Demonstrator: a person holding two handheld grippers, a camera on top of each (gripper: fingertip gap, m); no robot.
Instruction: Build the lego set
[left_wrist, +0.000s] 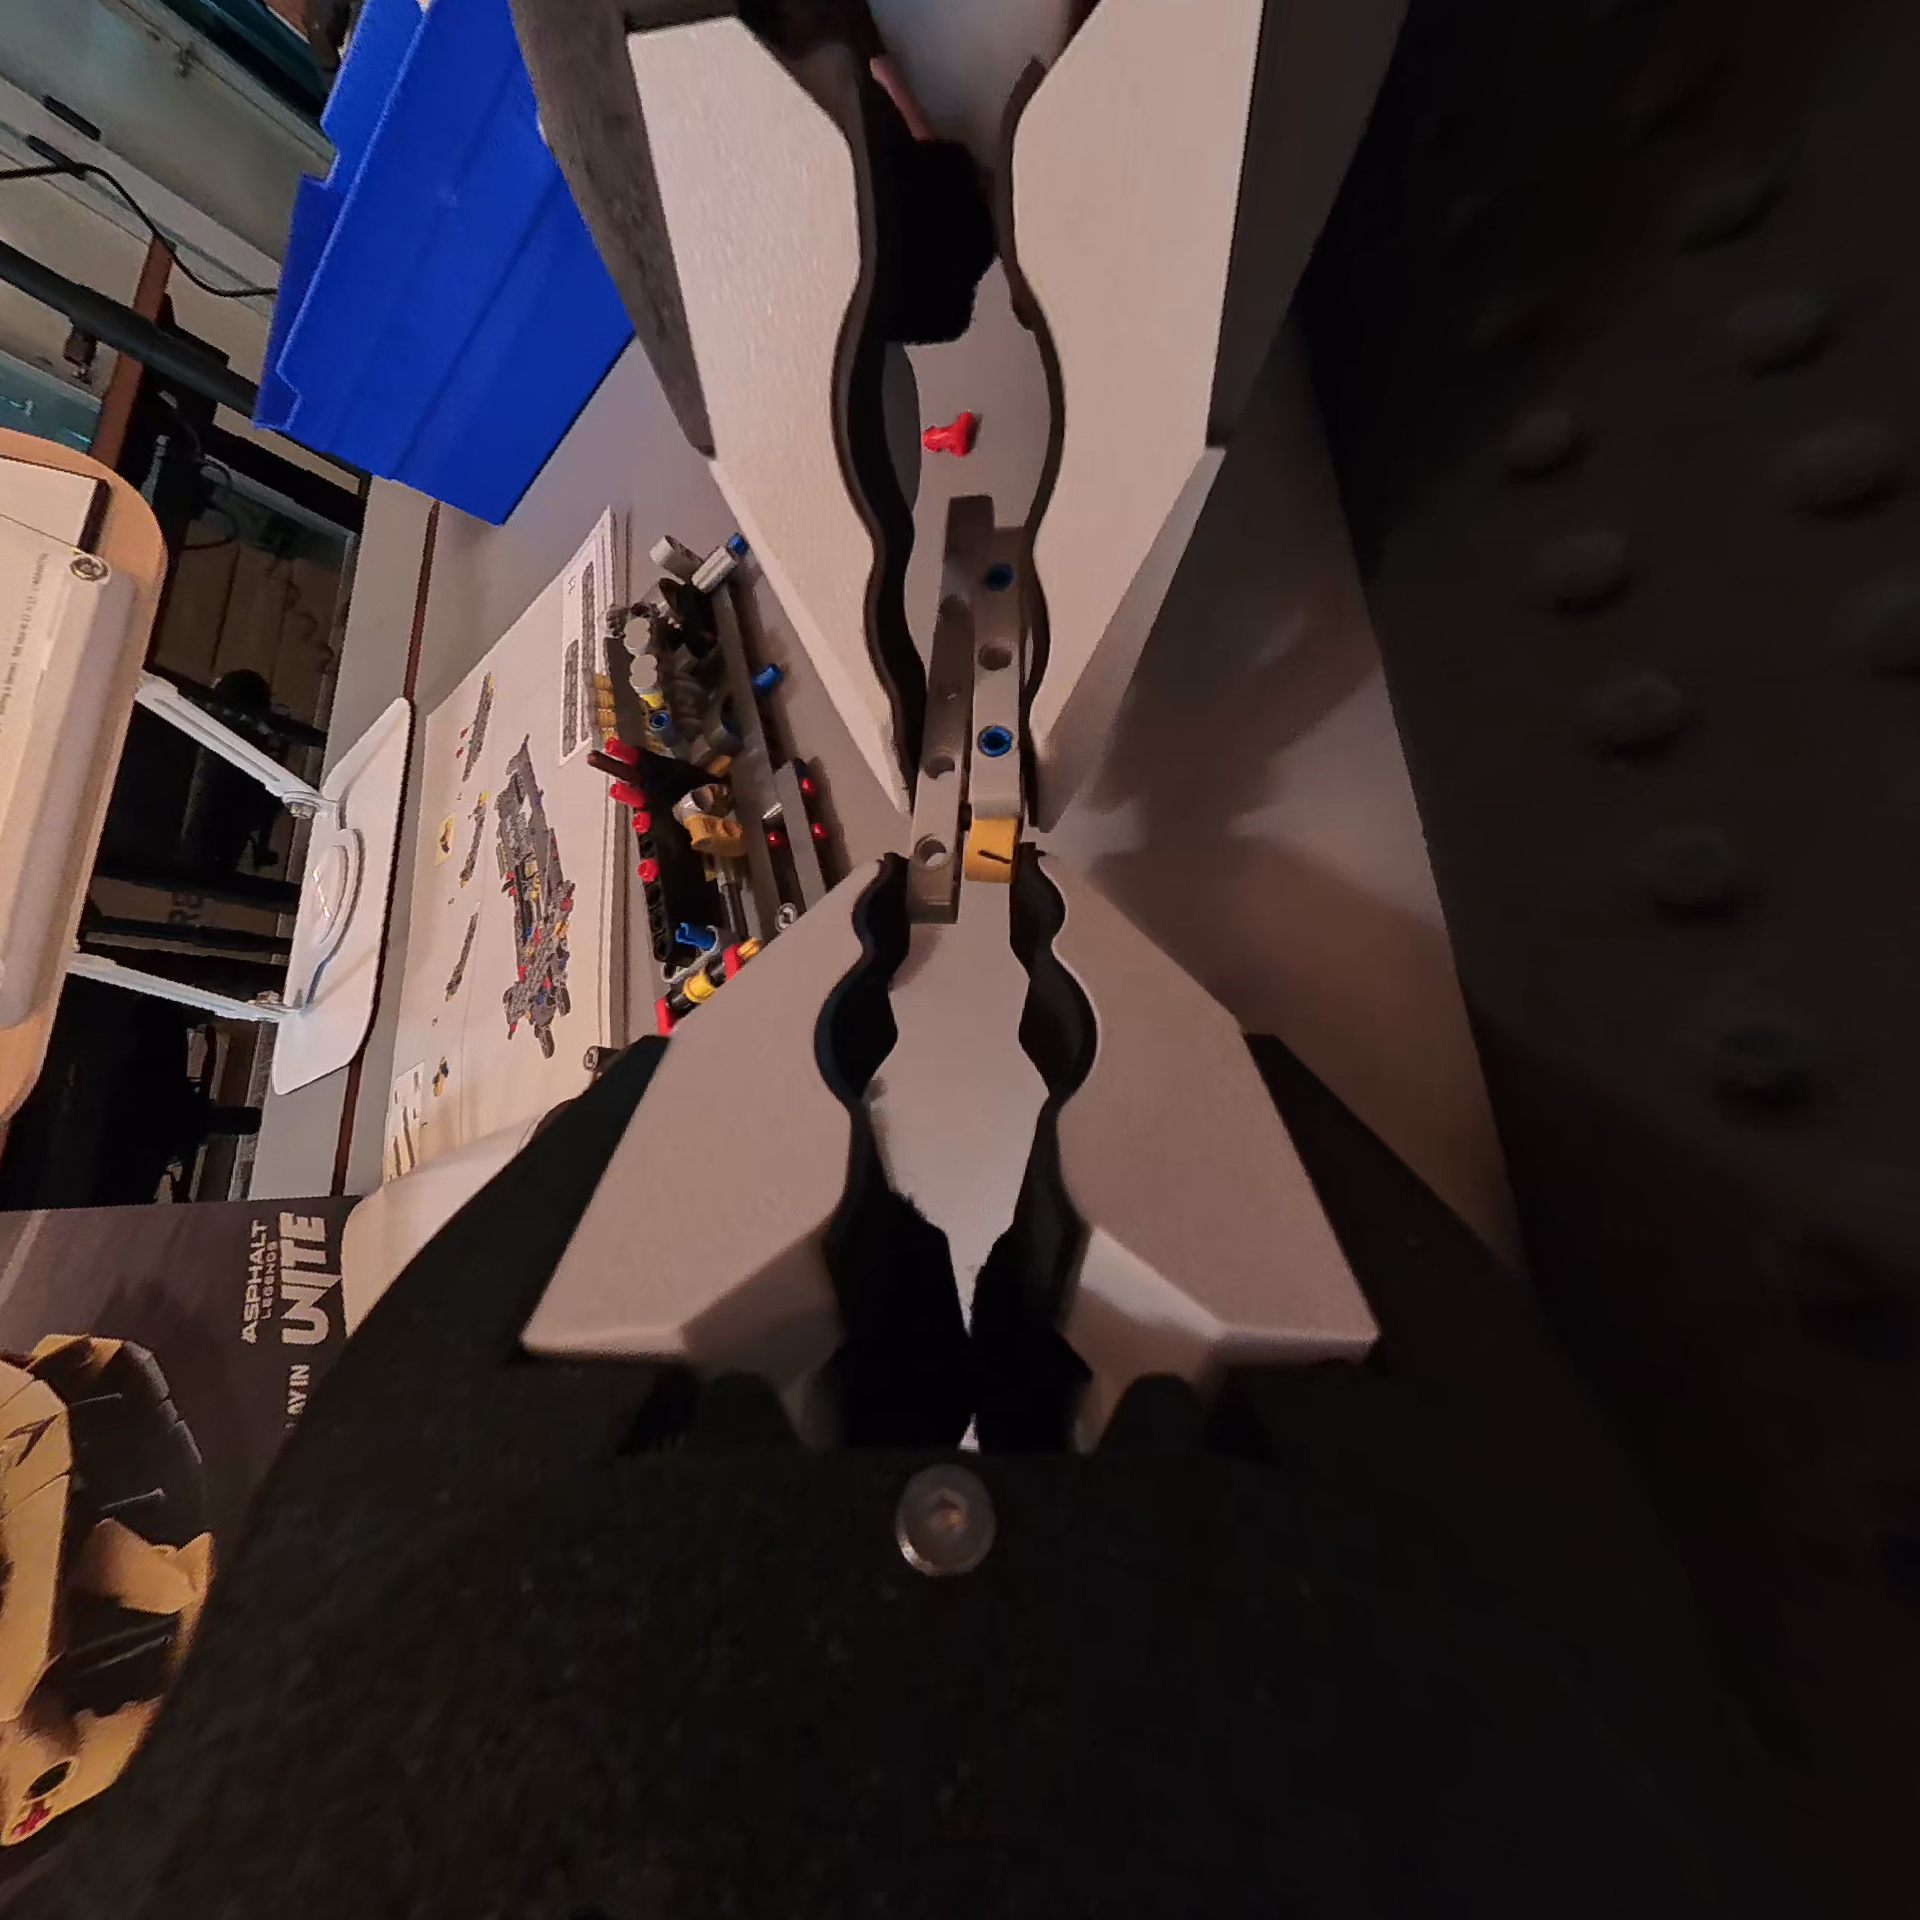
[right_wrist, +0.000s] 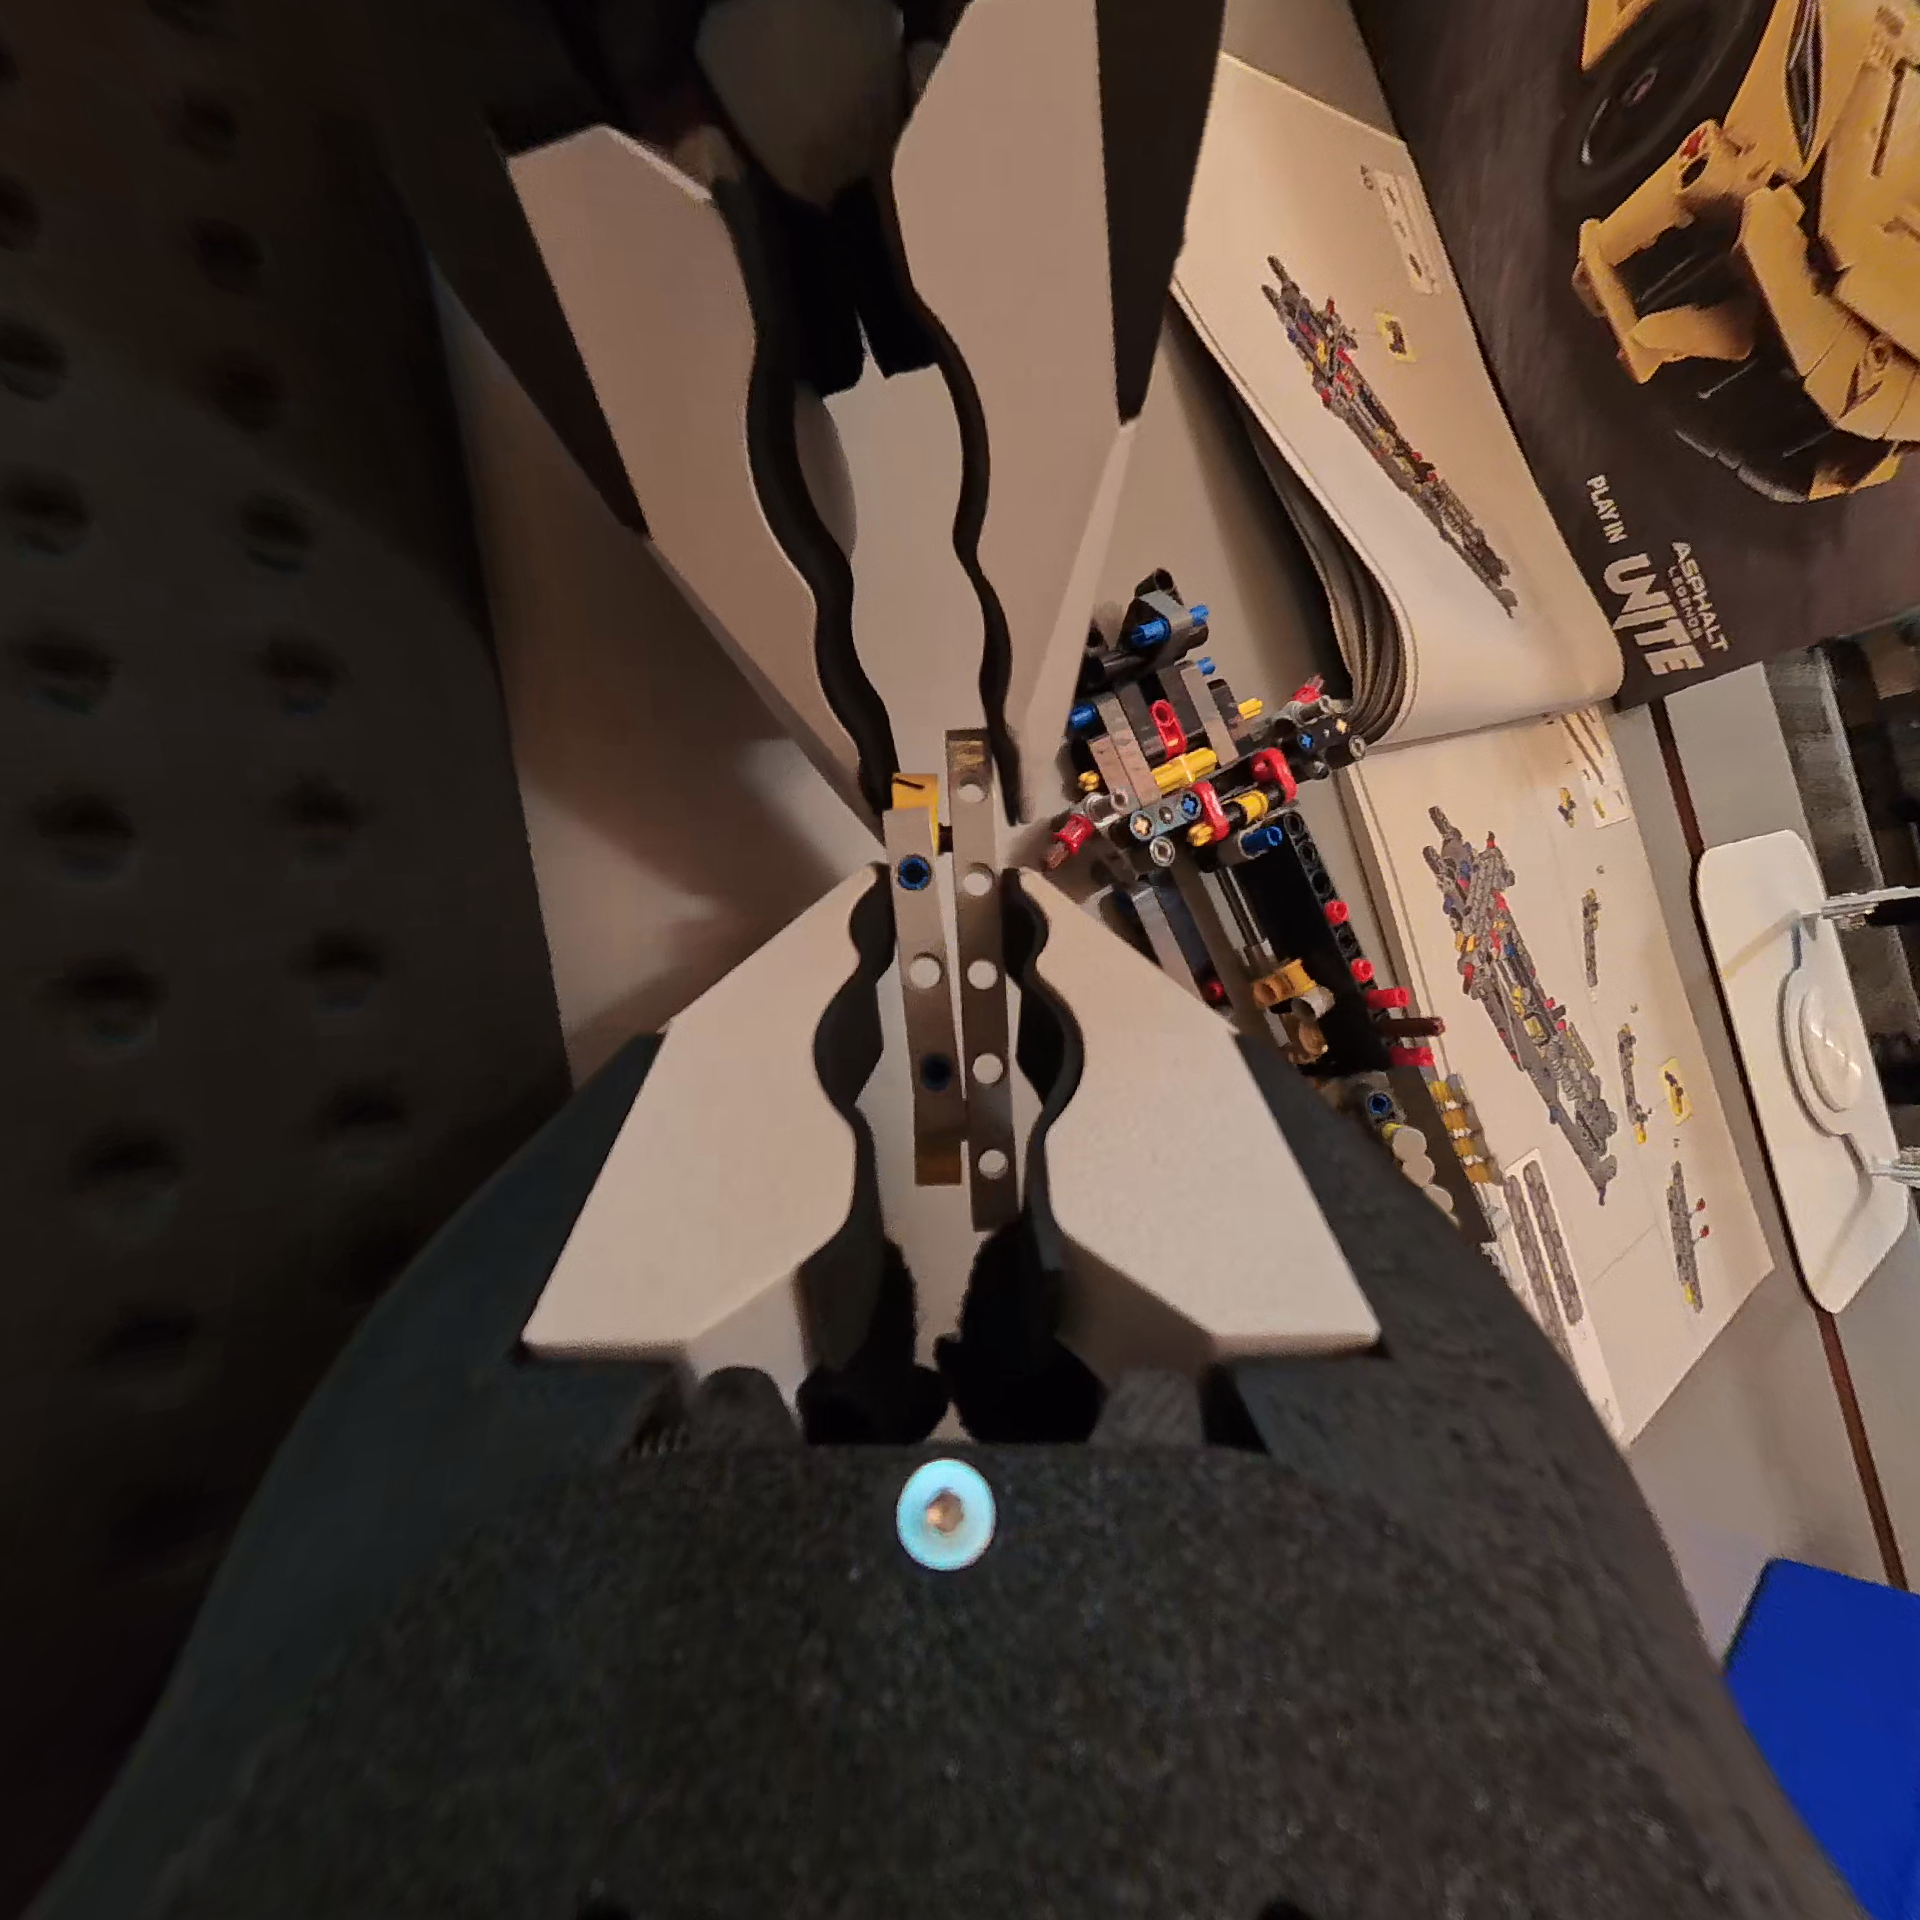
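A small assembly of two grey holed beams (left_wrist: 997, 665) with blue pins and a yellow end piece (left_wrist: 992, 847) is held in the air between both grippers, which face each other tip to tip. My left gripper (left_wrist: 961, 862) is shut on the yellow-piece end. My right gripper (right_wrist: 951, 878) is shut on the beams (right_wrist: 987, 1023) along their length. The right gripper also shows in the left wrist view (left_wrist: 971, 805), and the left gripper in the right wrist view (right_wrist: 940, 810). The partly built chassis (right_wrist: 1247, 831) lies on the table beside them.
An open instruction booklet (right_wrist: 1507, 935) and the set's box (right_wrist: 1714, 260) lie past the chassis (left_wrist: 727, 769). A loose red pin (left_wrist: 951, 434) is on the table. A blue bin (left_wrist: 436, 260) and a white stand base (left_wrist: 343, 904) sit near the table edge. A dark studded panel (left_wrist: 1662, 727) is close by. The tips of both grippers are at nearly the same place.
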